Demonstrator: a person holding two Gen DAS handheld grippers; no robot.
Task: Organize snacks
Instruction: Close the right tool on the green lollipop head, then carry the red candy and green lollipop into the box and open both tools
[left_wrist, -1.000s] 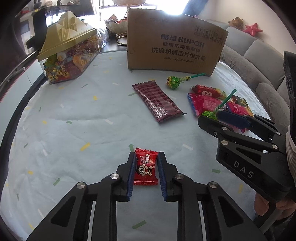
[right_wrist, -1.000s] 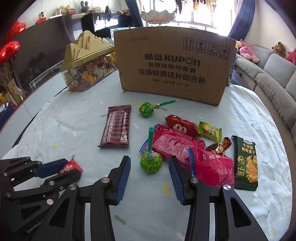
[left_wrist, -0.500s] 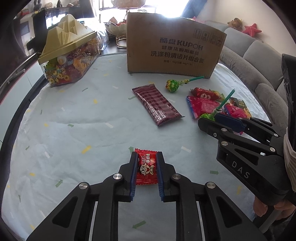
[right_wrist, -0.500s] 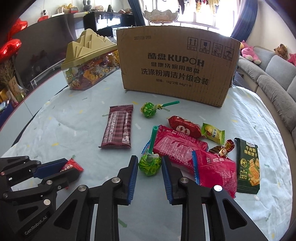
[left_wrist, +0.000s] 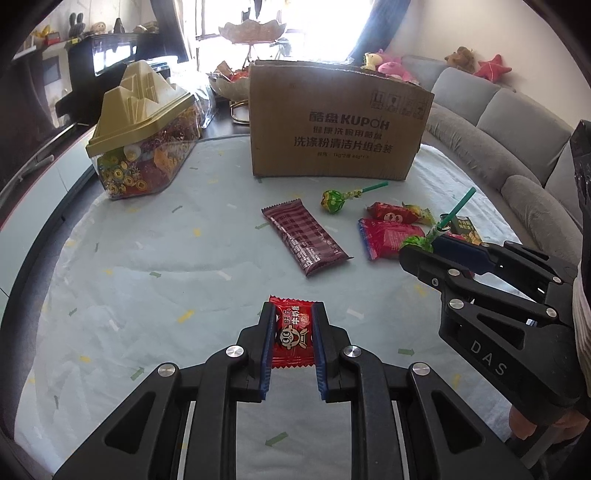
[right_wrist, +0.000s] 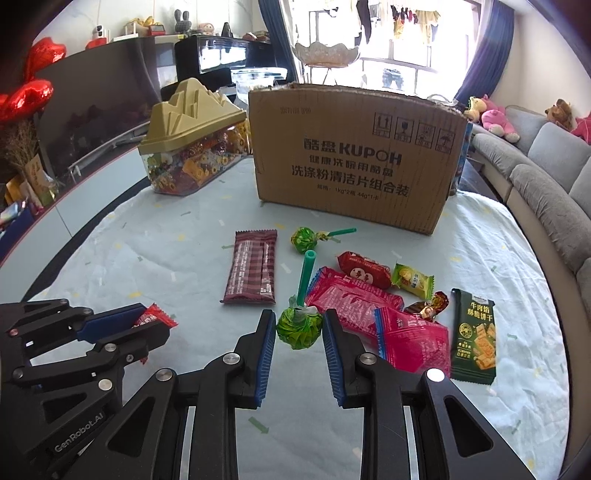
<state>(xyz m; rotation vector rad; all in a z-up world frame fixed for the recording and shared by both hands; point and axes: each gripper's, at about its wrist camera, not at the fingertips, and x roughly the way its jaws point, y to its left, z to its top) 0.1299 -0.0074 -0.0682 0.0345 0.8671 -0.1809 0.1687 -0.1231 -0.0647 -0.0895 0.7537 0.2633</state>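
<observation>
My left gripper (left_wrist: 293, 314) is shut on a small red candy packet (left_wrist: 293, 334), held just above the pale tablecloth; it also shows in the right wrist view (right_wrist: 153, 318). My right gripper (right_wrist: 299, 325) is shut on a green lollipop (right_wrist: 298, 328) with a green stick pointing up; the lollipop also shows in the left wrist view (left_wrist: 419, 243). A brown cardboard box (right_wrist: 354, 158) stands at the back of the table. A maroon bar (right_wrist: 253, 271), a second green lollipop (right_wrist: 304, 239) and several red, yellow and green packets (right_wrist: 354, 291) lie between.
A clear candy container with a gold mountain-shaped lid (right_wrist: 192, 147) stands at the back left. A grey sofa (right_wrist: 546, 173) runs along the right side. The round table's edge (left_wrist: 40, 236) curves on the left.
Both grippers closed, the left on the red candy packet and the right on the green lollipop. Both have lifted and tilted up a little, so the box looks nearer.
</observation>
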